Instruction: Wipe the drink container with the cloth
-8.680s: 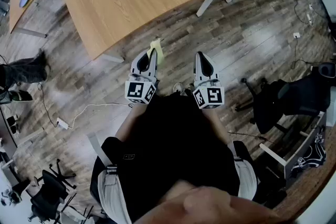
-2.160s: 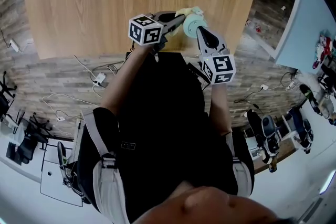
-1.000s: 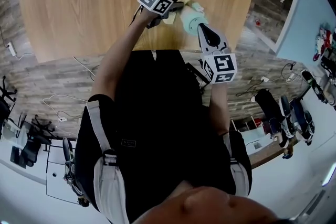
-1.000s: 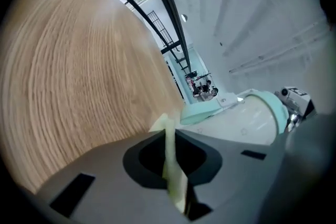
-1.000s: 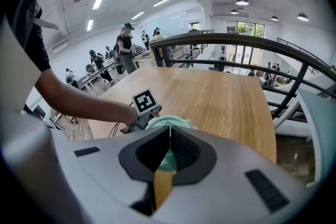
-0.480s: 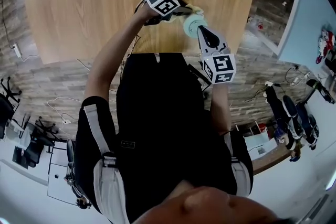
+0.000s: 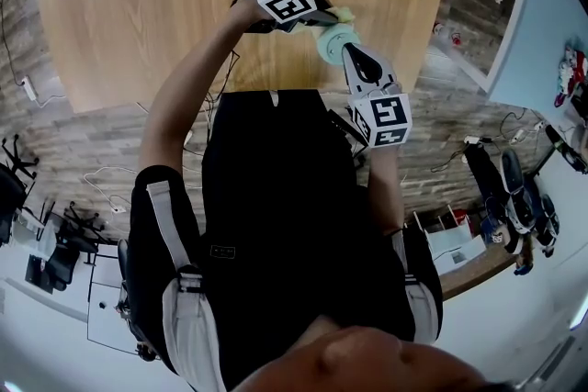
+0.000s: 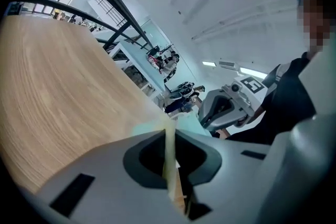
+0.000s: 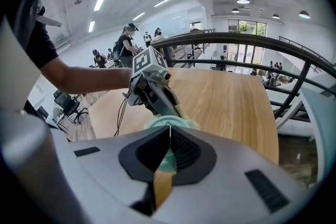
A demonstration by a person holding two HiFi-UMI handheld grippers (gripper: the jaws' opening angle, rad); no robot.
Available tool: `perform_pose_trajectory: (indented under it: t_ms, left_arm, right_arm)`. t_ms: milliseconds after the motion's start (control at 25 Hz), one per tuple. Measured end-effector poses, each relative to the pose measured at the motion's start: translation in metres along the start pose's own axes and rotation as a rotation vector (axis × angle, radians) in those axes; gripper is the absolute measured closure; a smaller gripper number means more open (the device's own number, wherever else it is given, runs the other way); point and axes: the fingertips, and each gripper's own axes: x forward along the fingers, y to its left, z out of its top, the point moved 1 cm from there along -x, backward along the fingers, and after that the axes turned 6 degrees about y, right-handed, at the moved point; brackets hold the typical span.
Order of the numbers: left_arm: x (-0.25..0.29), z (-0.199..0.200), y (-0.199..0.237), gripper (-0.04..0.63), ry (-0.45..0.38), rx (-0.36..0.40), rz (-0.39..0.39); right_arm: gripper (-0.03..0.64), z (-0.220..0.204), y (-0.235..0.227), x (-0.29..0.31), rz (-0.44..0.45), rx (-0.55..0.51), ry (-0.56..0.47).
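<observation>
Shifted a little farther from the person than half a second ago, the left gripper [image 7: 317, 17] now carries its marker cube higher over the tabletop [image 7: 138, 5], and its tips have swung round to the far side of the cup's rim. Its jaws are clenched on the yellow cloth [image 8: 169, 165], a thin fold of which runs up through the slit between them. The right gripper [image 9: 168, 131] has hardly moved. Its jaws are pinched on the near wall of the mint-green drink container [image 7: 333, 41], holding it steady close to the near edge of the tabletop. I cannot tell whether its base rests on the wood.

In the right gripper view the loose end of the cloth lies against the container's far rim, just under the left gripper's tips, so cloth and container touch there. A second ago the container leaned over; now its open mouth faces up.

That reads as a wipe in mid-stroke, with the cloth working round the rim. The patch under the right jaws stays out of the cloth's reach unless that grip is changed.
</observation>
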Motion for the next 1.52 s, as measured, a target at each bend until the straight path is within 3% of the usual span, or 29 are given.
perform_pose_trajectory:
  t_ms: [400,720,1000,1360,1520]
  left_arm:
    - [0.045,-0.042,0.068,0.558,0.231,-0.133,0.013]
    - [0.062,-0.059,0.092,0.558,0.317,-0.193,-0.027]
    - [0.046,-0.030,0.059,0.558,0.268,-0.116,-0.117]
    - [0.021,0.000,0.005,0.558,0.287,0.059,-0.137]
    - [0.018,0.003,0.001,0.558,0.304,0.085,-0.112]
  right_arm:
    - [0.583,0.001,-0.003,-0.001,-0.007,0.005,0.001]
    - [0.583,-0.001,-0.001,-0.002,-0.007,0.002,-0.007]
    - [0.583,-0.001,0.001,0.001,-0.012,-0.014,-0.010]
    - [0.583,-0.002,-0.004,0.001,-0.017,-0.020,-0.026]
    - [0.583,-0.002,-0.004,0.001,-0.017,-0.025,-0.027]
